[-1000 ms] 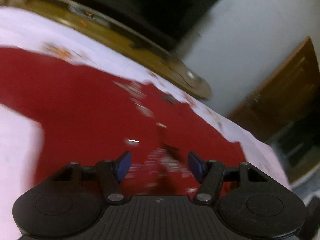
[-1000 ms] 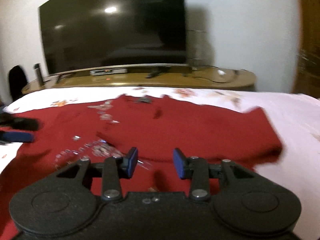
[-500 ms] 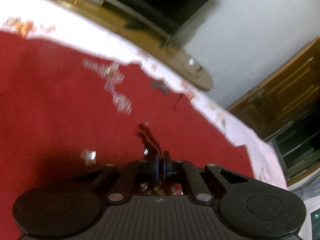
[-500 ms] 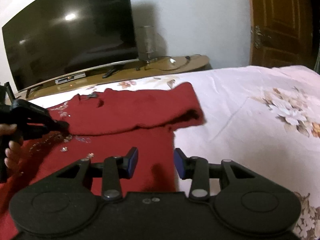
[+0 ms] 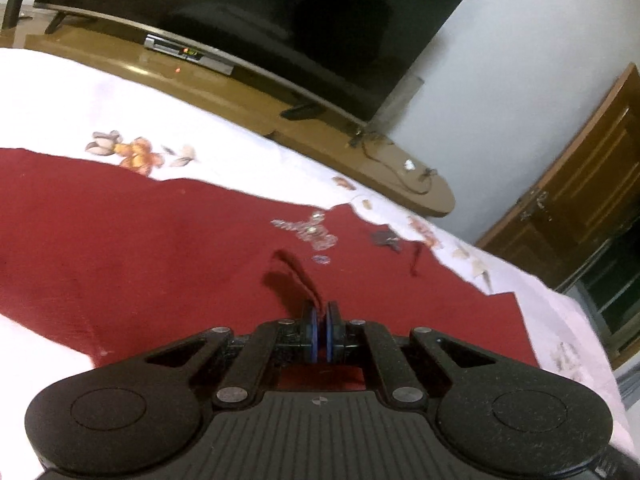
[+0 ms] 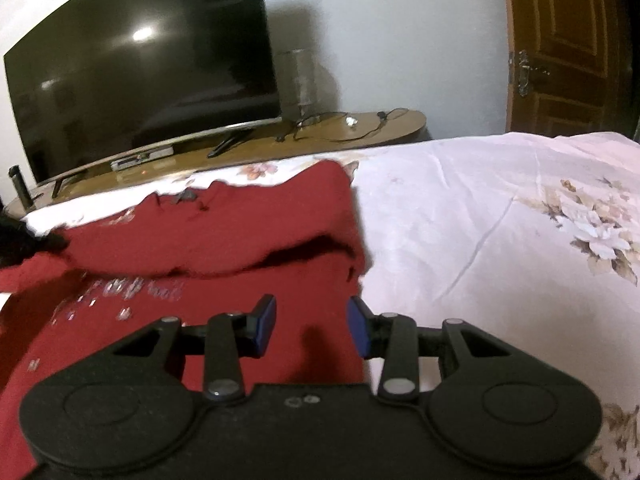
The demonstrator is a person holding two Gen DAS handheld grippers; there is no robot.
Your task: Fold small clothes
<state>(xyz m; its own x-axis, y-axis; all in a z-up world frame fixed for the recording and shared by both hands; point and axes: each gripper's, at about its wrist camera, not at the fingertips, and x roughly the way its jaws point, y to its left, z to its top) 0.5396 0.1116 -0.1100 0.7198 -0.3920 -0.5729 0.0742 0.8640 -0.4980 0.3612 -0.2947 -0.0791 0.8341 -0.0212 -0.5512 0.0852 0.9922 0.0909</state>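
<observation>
A dark red garment (image 5: 140,248) with shiny sequins (image 5: 312,234) lies spread on the white flowered bedsheet (image 5: 100,112). My left gripper (image 5: 320,334) is shut on a pinched ridge of the red fabric and lifts it slightly. In the right wrist view the same garment (image 6: 224,236) has a sleeve folded over its body. My right gripper (image 6: 312,326) is open and empty, low over the garment's right edge. The left gripper (image 6: 24,236) shows as a dark blur at the far left there.
The bedsheet (image 6: 500,220) stretches to the right of the garment. Beyond the bed stands a wooden TV bench (image 6: 248,148) with a large dark TV (image 6: 132,92), cables and a set-top box. A wooden door (image 6: 560,48) is at the far right.
My left gripper closed on the red fabric and now holds a raised fold. My right gripper stayed open, swung right toward the garment's right edge and came lower and closer to it.
</observation>
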